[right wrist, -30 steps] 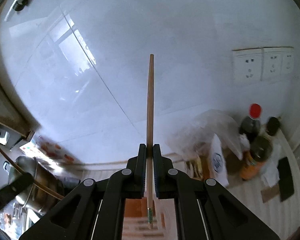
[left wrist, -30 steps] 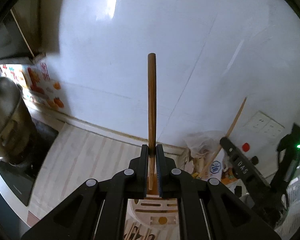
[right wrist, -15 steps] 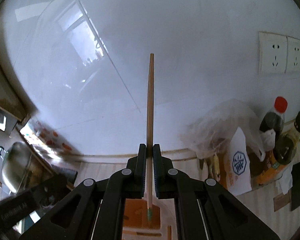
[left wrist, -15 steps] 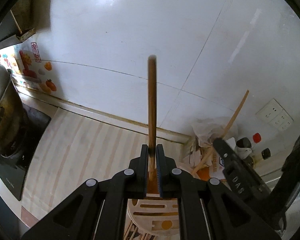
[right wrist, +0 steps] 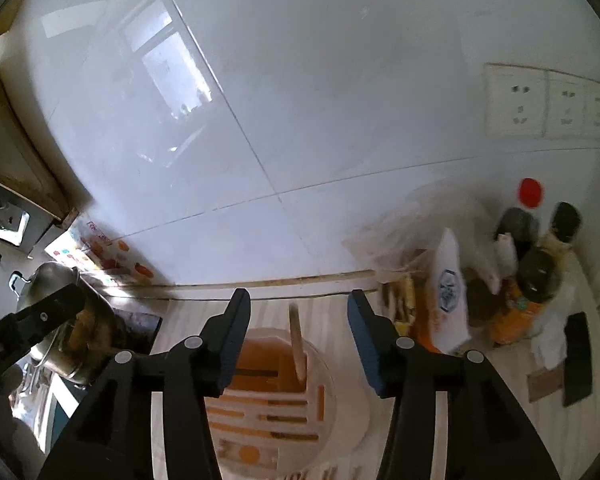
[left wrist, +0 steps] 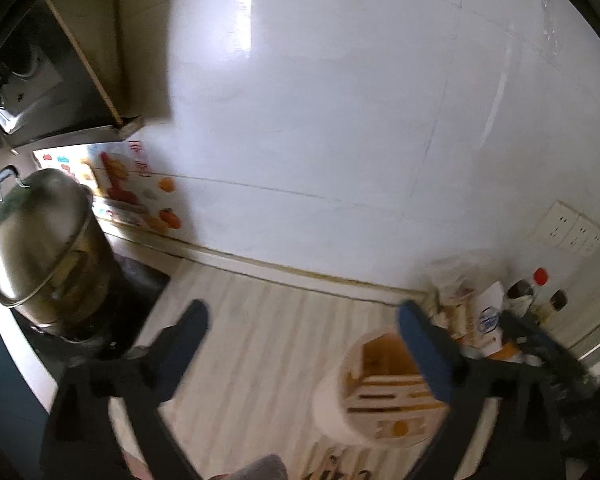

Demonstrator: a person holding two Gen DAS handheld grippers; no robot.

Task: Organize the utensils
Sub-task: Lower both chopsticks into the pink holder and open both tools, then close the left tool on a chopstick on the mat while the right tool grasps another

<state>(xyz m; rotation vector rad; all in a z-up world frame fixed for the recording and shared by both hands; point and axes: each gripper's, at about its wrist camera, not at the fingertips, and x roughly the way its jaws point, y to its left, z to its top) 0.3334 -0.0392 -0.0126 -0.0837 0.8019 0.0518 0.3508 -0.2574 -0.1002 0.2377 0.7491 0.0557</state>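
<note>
My left gripper (left wrist: pixel 300 320): jaws spread wide, nothing held. My right gripper (right wrist: pixel 298 312): jaws likewise apart, empty. Wooden stick (right wrist: pixel 297 340) stands tilted in round slotted utensil holder (right wrist: pixel 332 388) just below right fingers. Holder on striped counter (left wrist: pixel 260 344); steel pot (left wrist: pixel 40 248) far left.

Pale striped wood-look counter (right wrist: pixel 336 316) is running along the white tiled wall. Round white utensil holder (right wrist: pixel 340 408) with a slotted top is sitting on it near the front, a wooden stick (right wrist: pixel 296 344) standing in its open compartment. At the left end a black cooktop (left wrist: pixel 144 292) is lying flush, steel pot (left wrist: pixel 40 256) with lid sitting on it. Right end is crowding up: plastic bag (right wrist: pixel 400 232), white packet with blue logo (right wrist: pixel 448 292), dark bottle with red cap (right wrist: pixel 518 220), orange-labelled bottle (right wrist: pixel 528 292), flat black item (right wrist: pixel 578 360), all bunching near the wall corner
</note>
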